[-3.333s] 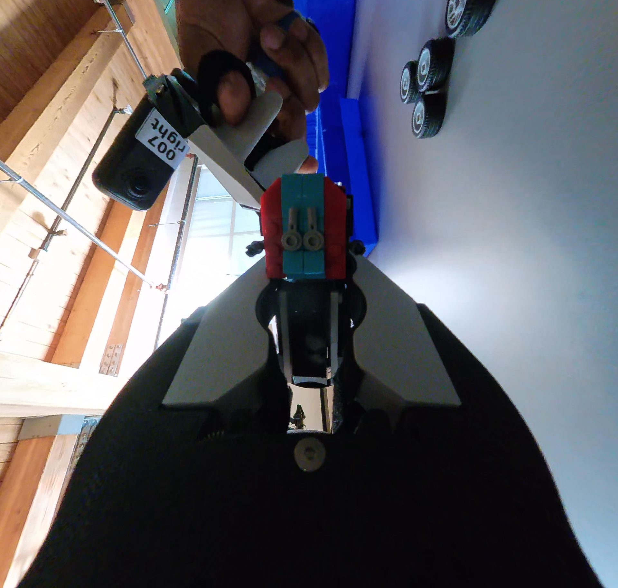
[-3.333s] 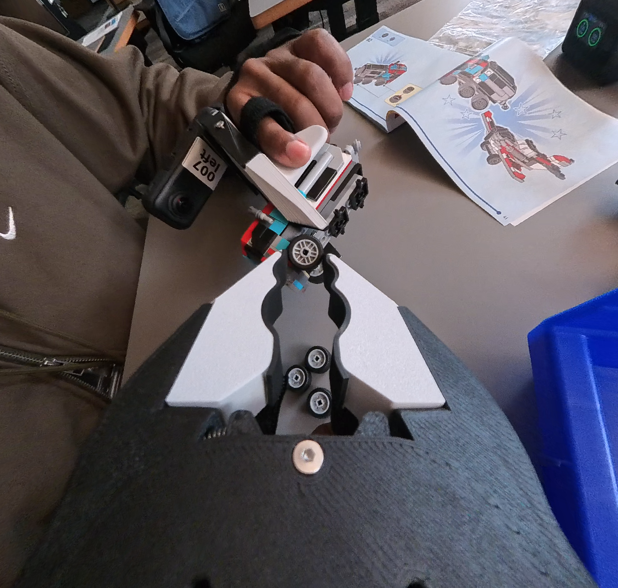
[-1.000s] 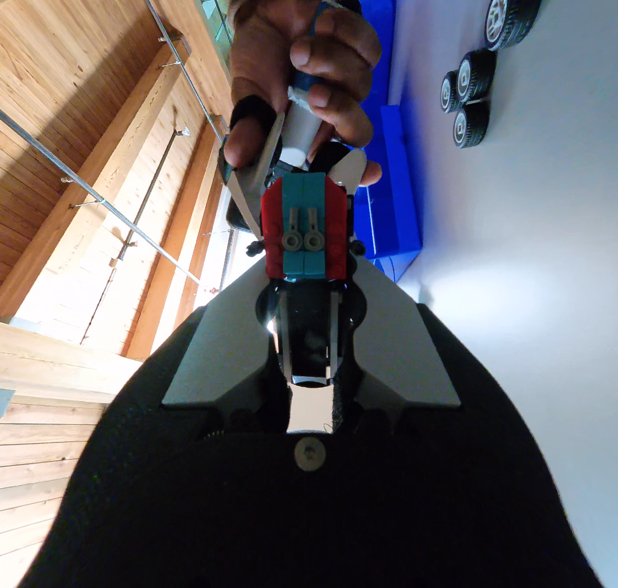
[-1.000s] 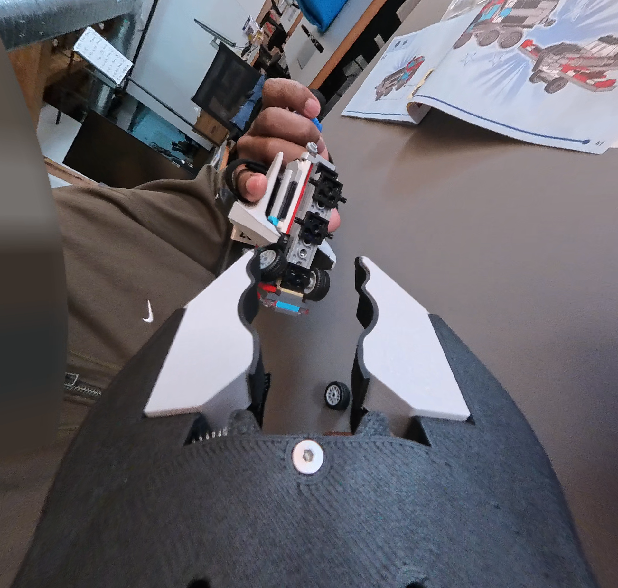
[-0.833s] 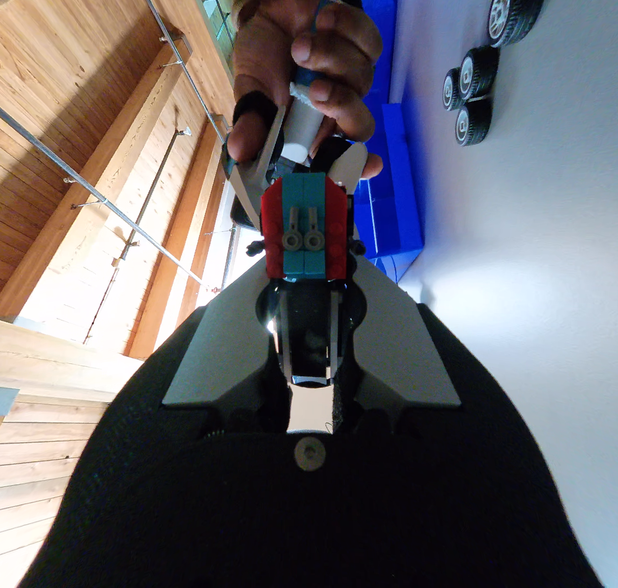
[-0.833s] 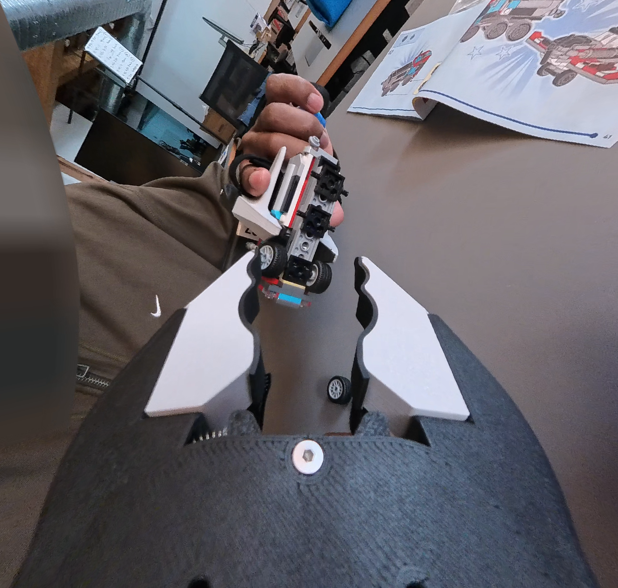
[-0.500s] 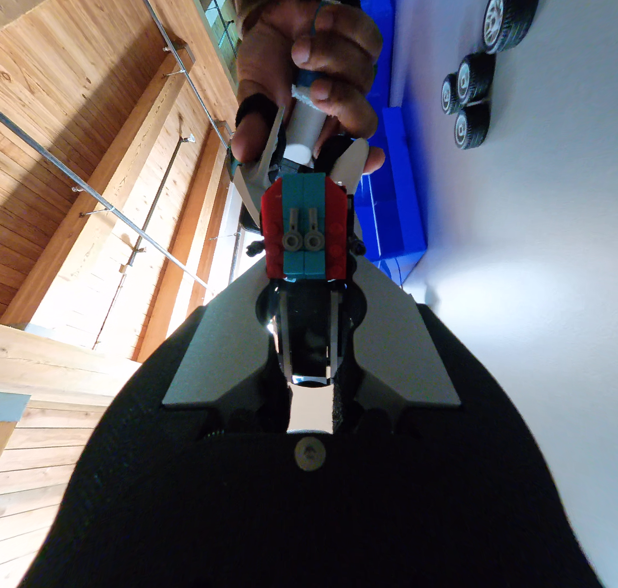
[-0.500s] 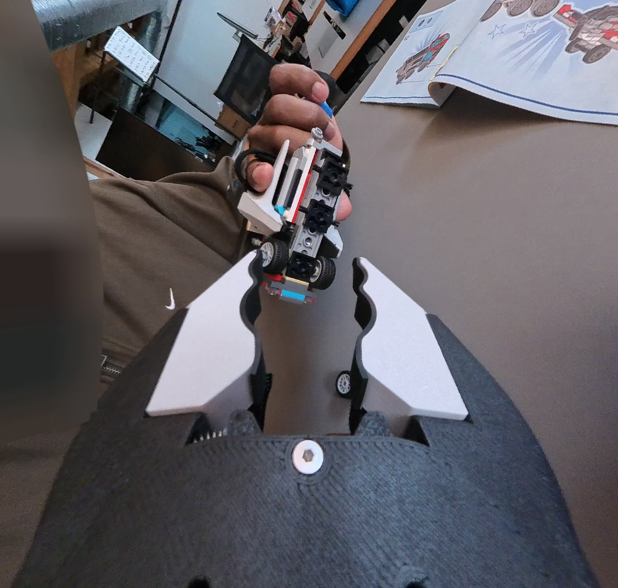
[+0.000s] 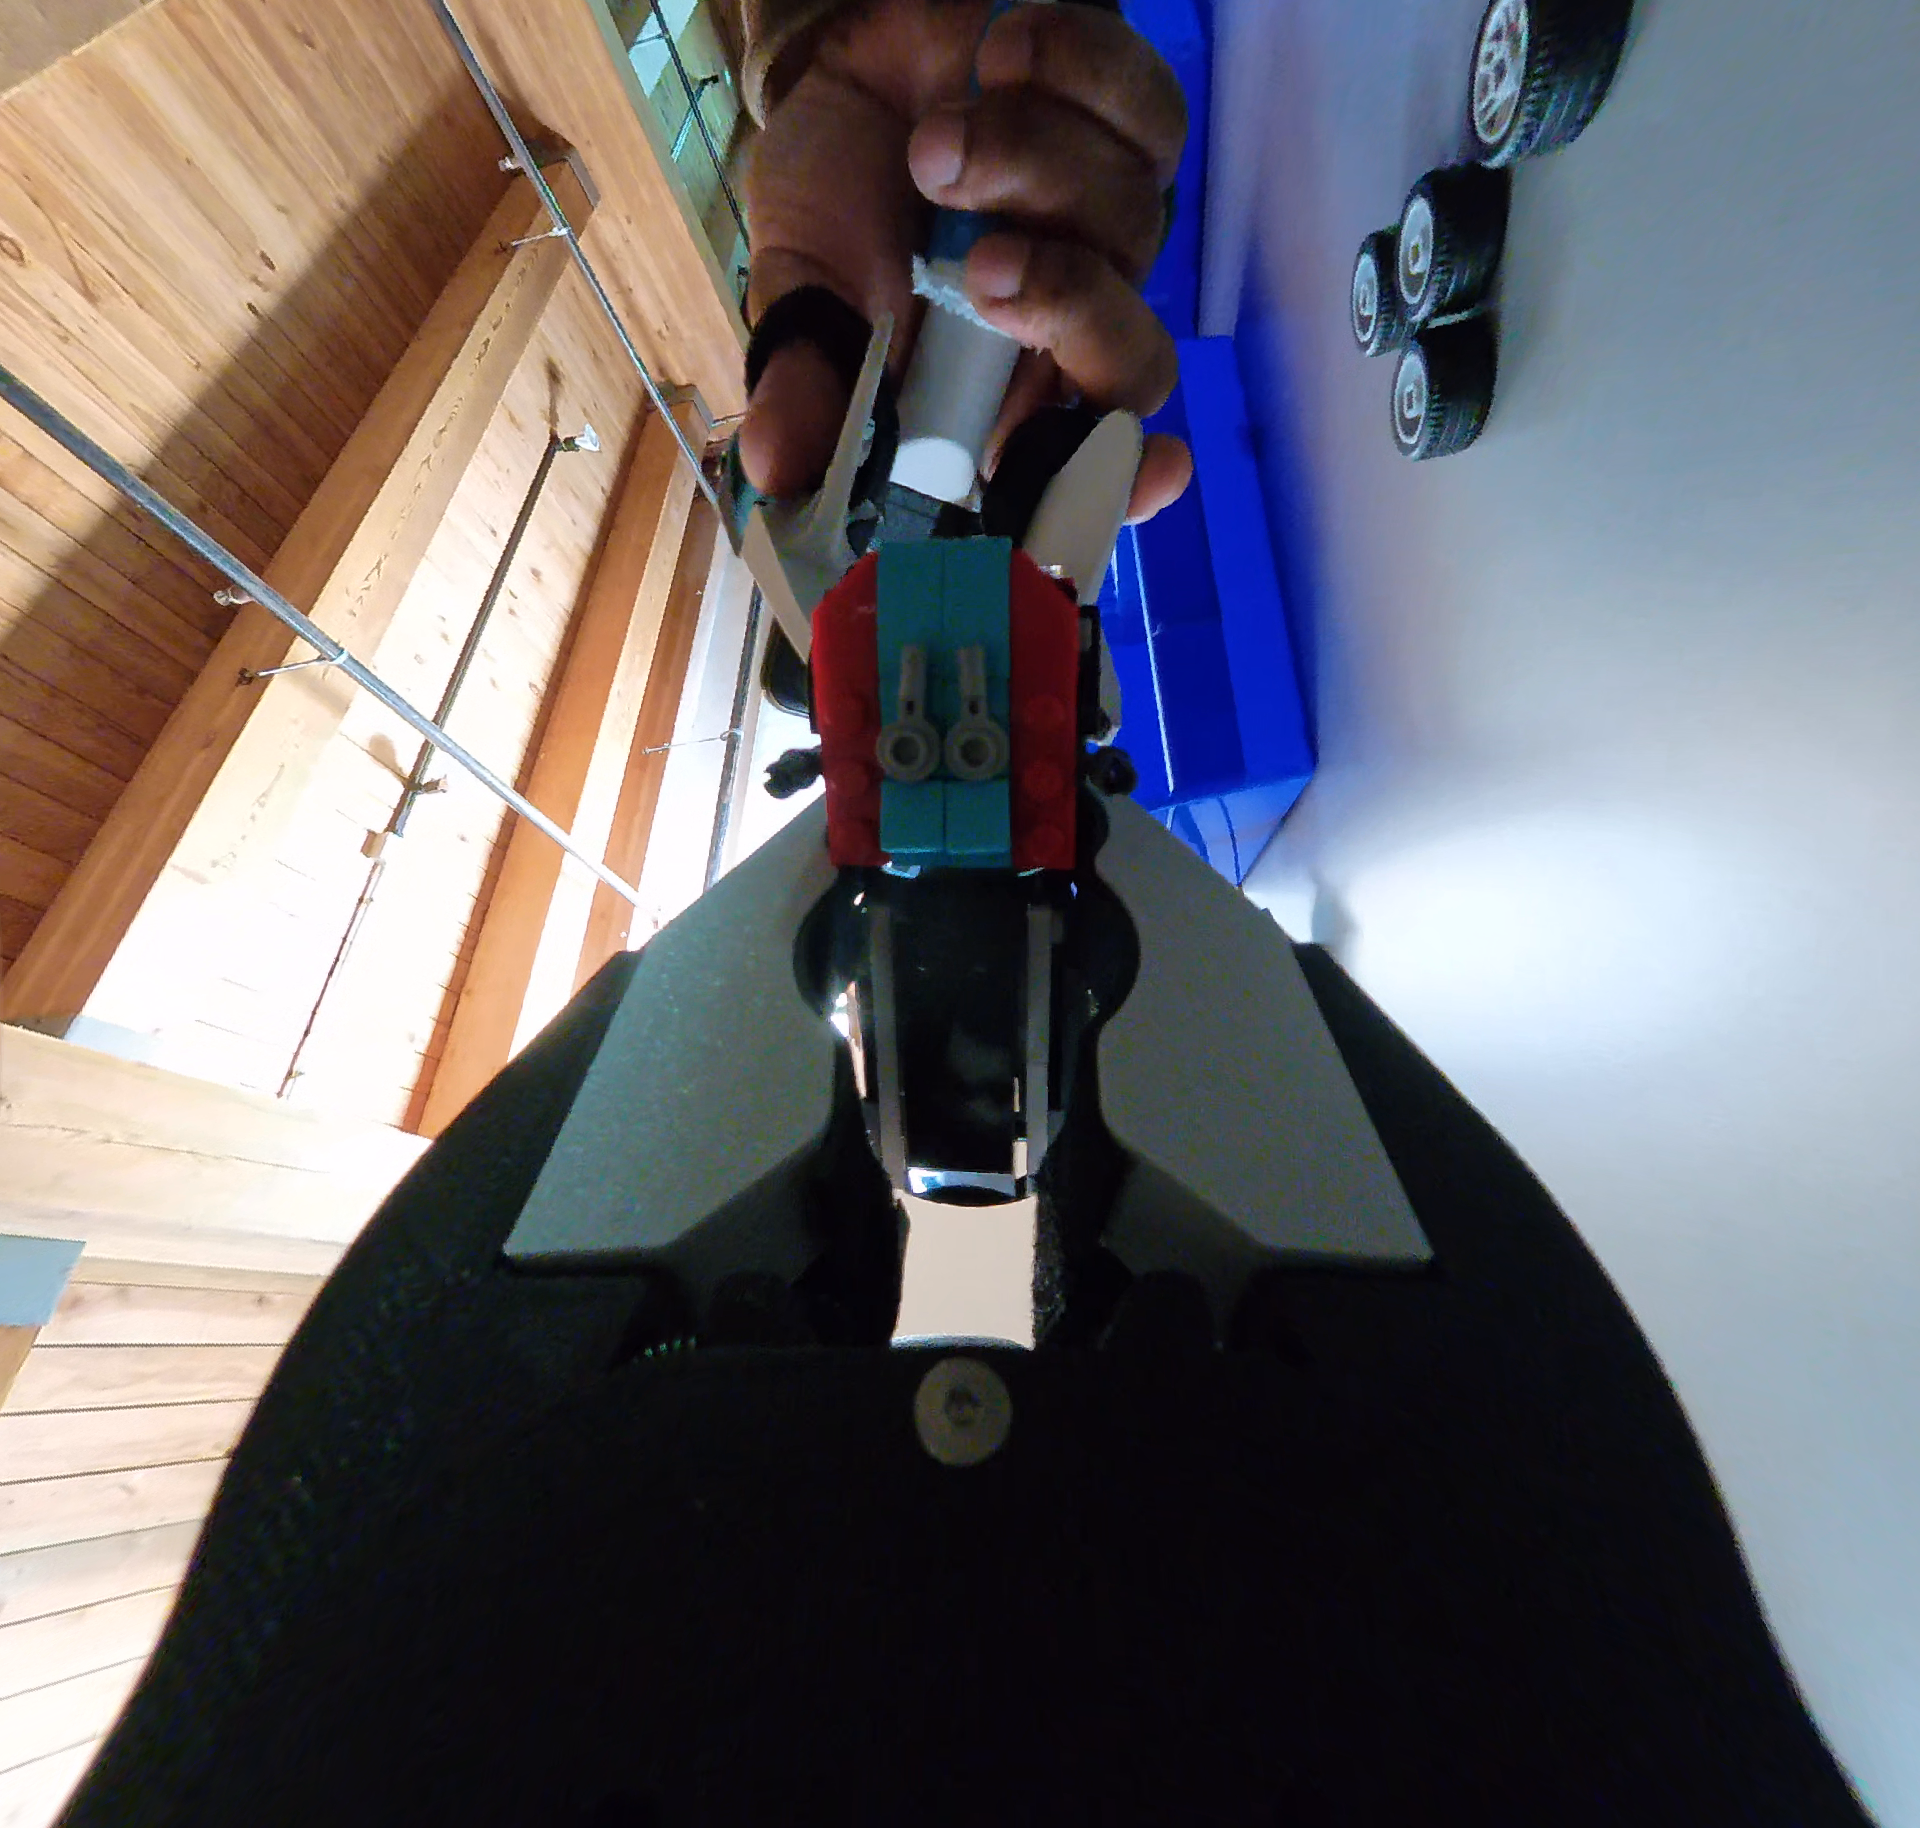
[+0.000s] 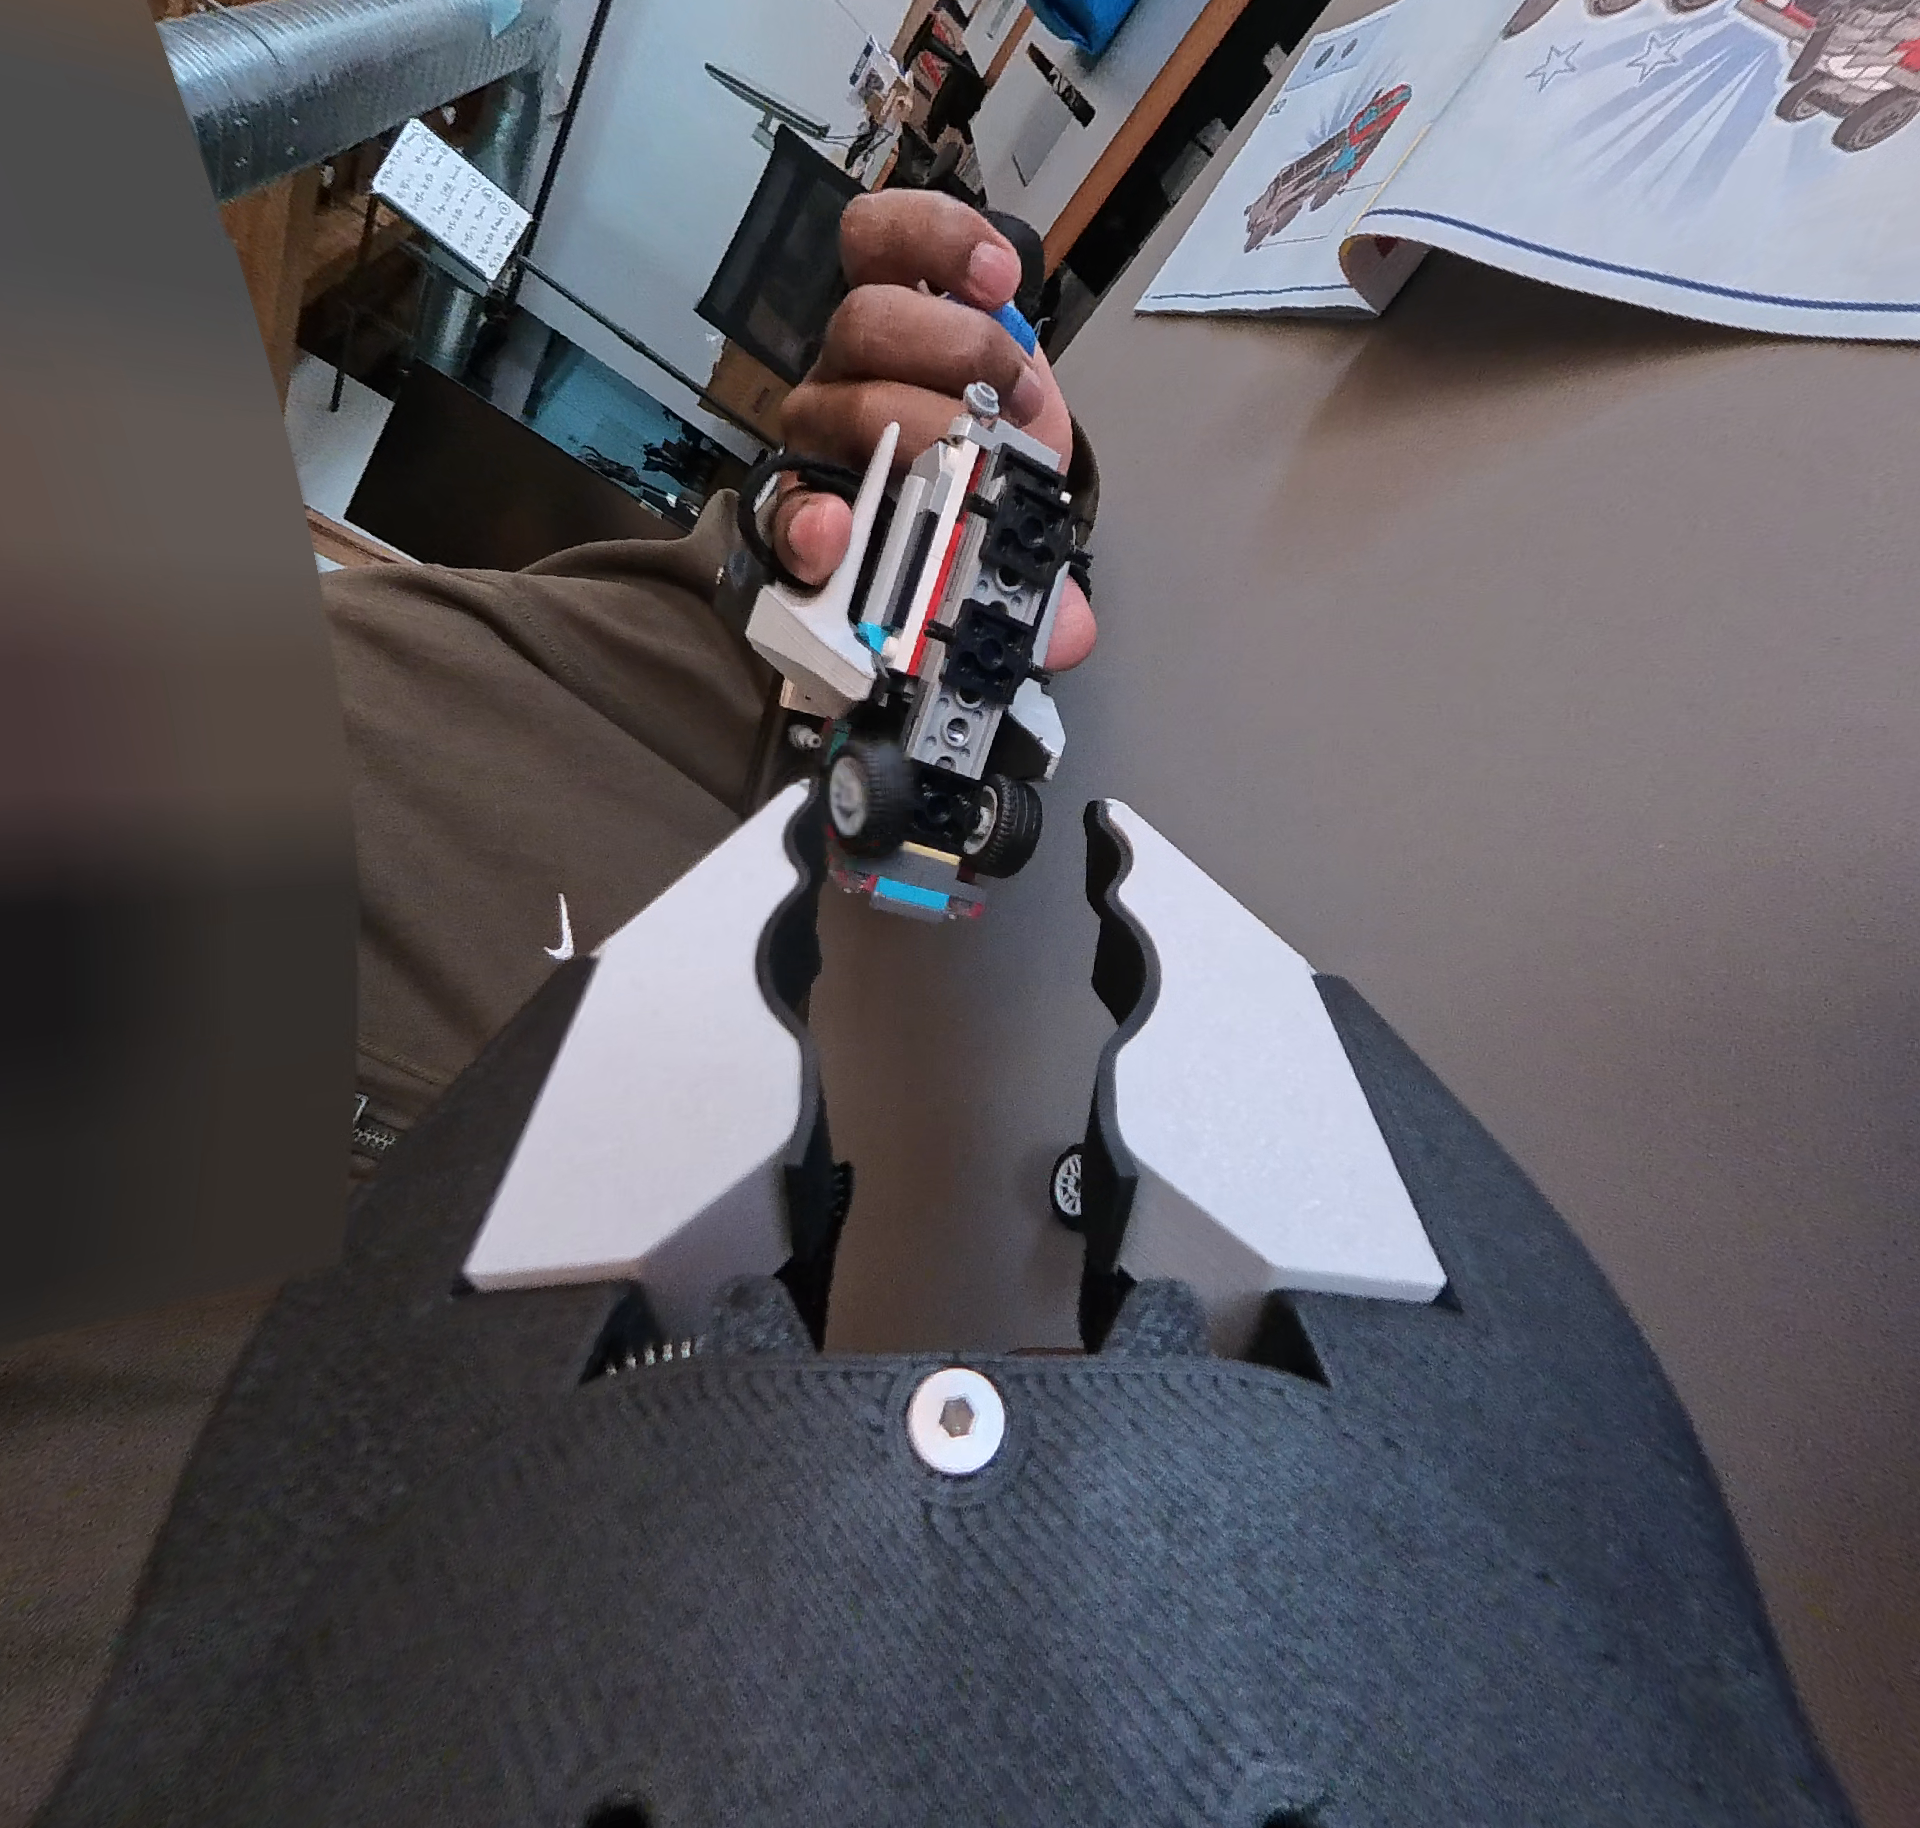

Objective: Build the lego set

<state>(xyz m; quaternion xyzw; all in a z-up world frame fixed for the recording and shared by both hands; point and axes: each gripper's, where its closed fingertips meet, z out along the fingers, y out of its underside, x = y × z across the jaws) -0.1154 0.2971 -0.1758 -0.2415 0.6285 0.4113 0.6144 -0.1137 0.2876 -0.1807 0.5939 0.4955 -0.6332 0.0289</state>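
My left gripper (image 9: pixel 951 822) is shut on a toy brick truck (image 9: pixel 945 708) with a red and teal top, holding it up off the table. In the right wrist view the same truck (image 10: pixel 977 625) shows its grey and black underside, clamped between the left gripper's white fingers (image 10: pixel 816 635), with two small wheels (image 10: pixel 868 791) fitted at its near end. My right gripper (image 10: pixel 945 812) is open and holds nothing. Its left fingertip is right beside one fitted wheel, and its right fingertip stands apart from the other. The right gripper also shows in the left wrist view (image 9: pixel 956 521), just beyond the truck.
Several loose black tyres (image 9: pixel 1444 303) lie on the table, and blue bins (image 9: pixel 1226 573) stand beyond them. One small wheel (image 10: pixel 1068 1186) lies on the brown table (image 10: pixel 1507 791) under my right finger. An open instruction booklet (image 10: pixel 1558 168) lies at the far right. A person's olive sleeve (image 10: pixel 540 791) is at the left. Left and right tips are no more than a few centimetres apart.
My right gripper, earlier shut on a small wheel at the truck, has let go and pulled back; that wheel now sits on the truck. Its jaws have narrowed slightly. The left grasp is unchanged.
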